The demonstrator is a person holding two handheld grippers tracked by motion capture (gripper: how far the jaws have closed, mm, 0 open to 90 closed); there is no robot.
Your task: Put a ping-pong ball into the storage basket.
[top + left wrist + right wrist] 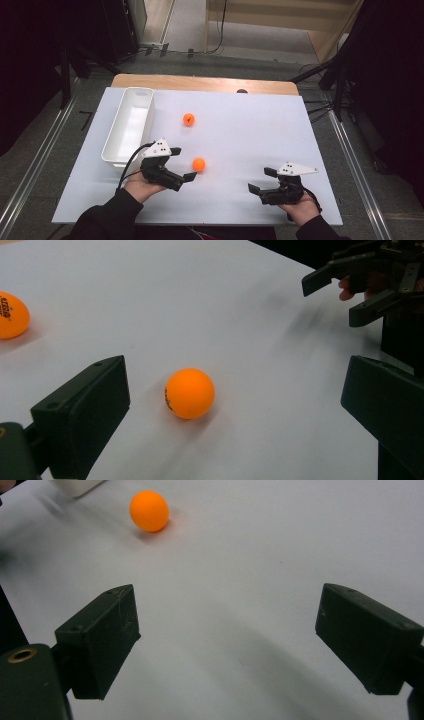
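Bin (129, 127): white, nothing inside
Balls: one (199, 164) between left gripper (183, 164) jaws, untouched; other (188, 119) beside bin
Left jaws: wide apart
Right gripper (262, 180): jaws wide, holding nothing

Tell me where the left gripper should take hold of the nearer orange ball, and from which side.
Grip the nearer orange ball across its widest middle, one pad on each side. It is a smooth sphere loose on the white table, so an off-centre pinch would likely squirt it away. The left gripper already stands open with the ball ahead between its jaws, so coming straight forward, low, from the person's side looks best.
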